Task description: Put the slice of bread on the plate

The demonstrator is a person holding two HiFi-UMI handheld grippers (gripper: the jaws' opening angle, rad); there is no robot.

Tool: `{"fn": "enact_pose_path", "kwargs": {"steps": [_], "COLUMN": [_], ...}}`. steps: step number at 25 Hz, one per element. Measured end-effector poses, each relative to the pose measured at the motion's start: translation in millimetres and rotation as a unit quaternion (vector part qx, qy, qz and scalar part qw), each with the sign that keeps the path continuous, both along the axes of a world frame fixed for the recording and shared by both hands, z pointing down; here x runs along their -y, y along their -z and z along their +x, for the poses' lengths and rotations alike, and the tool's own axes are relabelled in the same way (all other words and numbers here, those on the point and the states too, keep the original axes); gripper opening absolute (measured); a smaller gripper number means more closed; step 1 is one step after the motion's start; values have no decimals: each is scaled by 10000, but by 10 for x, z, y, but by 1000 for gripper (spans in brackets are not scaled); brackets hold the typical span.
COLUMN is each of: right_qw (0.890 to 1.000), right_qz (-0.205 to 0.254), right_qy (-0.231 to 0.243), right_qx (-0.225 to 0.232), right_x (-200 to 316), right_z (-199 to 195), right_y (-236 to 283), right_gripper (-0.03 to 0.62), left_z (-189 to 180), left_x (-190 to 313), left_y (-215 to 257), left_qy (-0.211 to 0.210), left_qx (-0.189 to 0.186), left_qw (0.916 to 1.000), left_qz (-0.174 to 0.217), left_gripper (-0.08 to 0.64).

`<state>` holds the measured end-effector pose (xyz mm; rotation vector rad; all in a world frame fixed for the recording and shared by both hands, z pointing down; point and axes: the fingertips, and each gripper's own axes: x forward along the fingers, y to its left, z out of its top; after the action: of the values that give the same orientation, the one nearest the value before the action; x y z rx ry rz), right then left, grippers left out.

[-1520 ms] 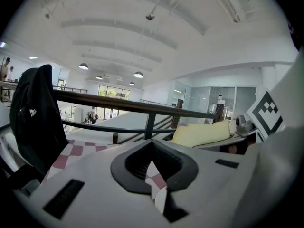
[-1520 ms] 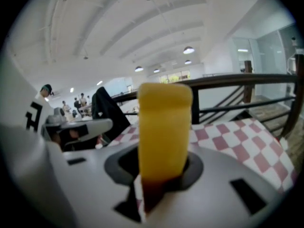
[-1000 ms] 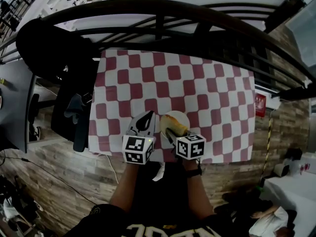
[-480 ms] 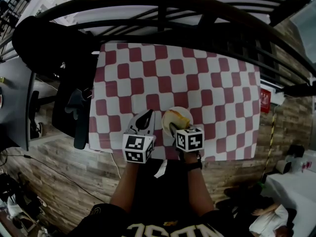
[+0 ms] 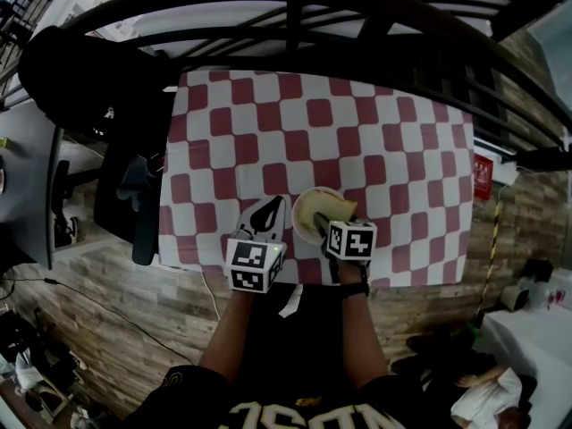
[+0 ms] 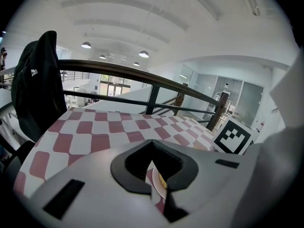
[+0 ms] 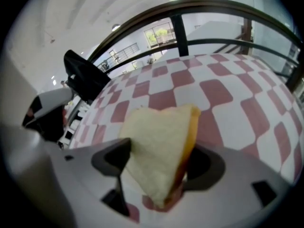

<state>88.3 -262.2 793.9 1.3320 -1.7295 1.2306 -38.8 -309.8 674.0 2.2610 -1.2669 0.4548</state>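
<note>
A slice of bread (image 7: 159,151) with a yellow crust stands tilted between the jaws of my right gripper (image 7: 159,164). The jaws have just been opening, and the left pad stands barely clear of the slice. In the head view the bread (image 5: 339,208) leans over the right rim of the white plate (image 5: 307,213), with the right gripper (image 5: 325,224) right behind it. My left gripper (image 5: 267,212) is shut and holds nothing, just left of the plate. Through the slit in the left gripper (image 6: 153,144) a bit of the plate (image 6: 157,182) shows.
The plate sits near the front edge of a table with a red-and-white checked cloth (image 5: 357,141). A dark curved railing (image 5: 295,25) runs behind the table. A black jacket (image 5: 80,79) hangs over a chair at the back left.
The right gripper has sunk onto the plate with the bread, and the slice now leans at the plate's right rim. The left gripper has barely shifted.
</note>
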Motion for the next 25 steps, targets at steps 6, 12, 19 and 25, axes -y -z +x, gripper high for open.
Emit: {"fn": "enact_pose_path", "kwargs": {"steps": [6, 12, 19, 25], "right_qw": [9945, 9844, 9795, 9686], "right_qz": [159, 450, 1175, 2086], "right_qy": [96, 444, 136, 65], "right_qx": [-1035, -1641, -1628, -1352], "right_x": [-2, 24, 139, 446], "right_z": [186, 236, 343, 253], "right_y": [50, 115, 609, 1306], "right_gripper": [413, 454, 453, 449], "left_z": [3, 8, -12, -13], "left_x": [-15, -51, -27, 119], "left_y": [69, 144, 425, 864], "left_qy": [10, 46, 65, 98], "left_qx": [71, 63, 23, -73], "left_qw": [9999, 9998, 9990, 9957], "left_qz": [106, 175, 453, 922], "left_gripper": [18, 18, 18, 18]}}
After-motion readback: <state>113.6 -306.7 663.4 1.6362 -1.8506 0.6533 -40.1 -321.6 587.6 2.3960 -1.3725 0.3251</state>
